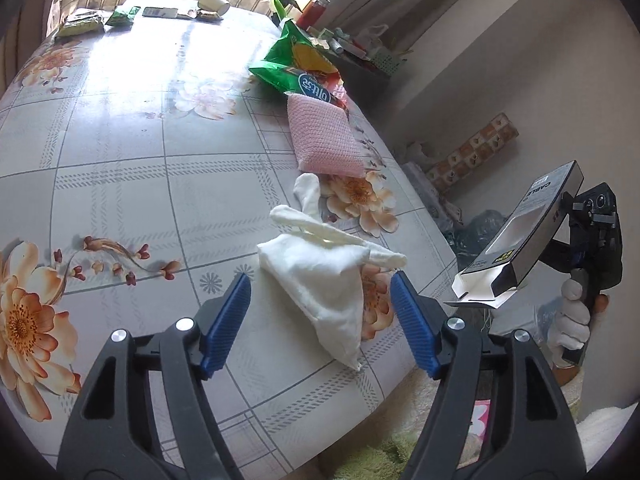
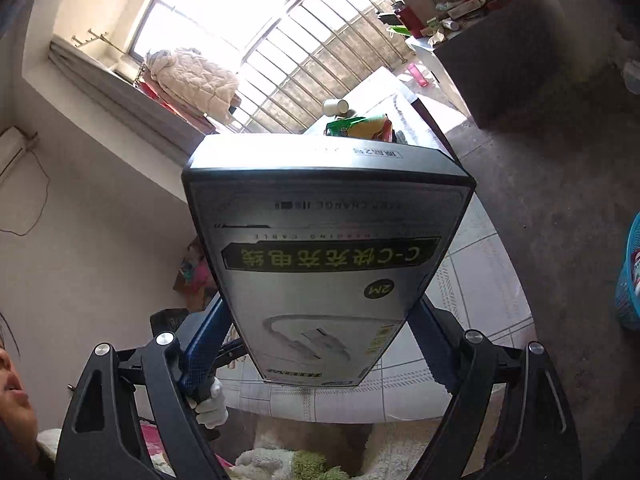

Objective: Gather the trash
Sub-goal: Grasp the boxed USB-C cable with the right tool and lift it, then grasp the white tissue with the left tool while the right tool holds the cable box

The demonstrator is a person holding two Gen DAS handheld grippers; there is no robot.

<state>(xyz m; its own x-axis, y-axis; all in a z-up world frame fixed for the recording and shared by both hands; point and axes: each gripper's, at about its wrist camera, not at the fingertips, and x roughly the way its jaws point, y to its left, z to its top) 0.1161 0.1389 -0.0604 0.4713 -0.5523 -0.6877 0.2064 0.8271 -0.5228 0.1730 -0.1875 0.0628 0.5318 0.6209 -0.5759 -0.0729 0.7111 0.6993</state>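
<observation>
My left gripper (image 1: 320, 312) is open, its blue pads on either side of a white cloth pouch (image 1: 320, 276) lying on the floral table (image 1: 120, 152), just above it. My right gripper (image 2: 316, 344) is shut on a grey charging-cable box (image 2: 324, 264), held in the air off the table's right edge; the box also shows in the left wrist view (image 1: 524, 236), its bottom flap open. Green snack wrappers (image 1: 300, 64) and a pink knitted cloth (image 1: 326, 136) lie further along the right edge.
At the far end of the table lie a tipped paper cup (image 1: 214, 2), small green packets (image 1: 102, 20) and a flat dark item (image 1: 160, 12). A cluttered shelf (image 1: 360, 46) stands beyond. A blue basket (image 2: 628, 280) sits on the floor at right.
</observation>
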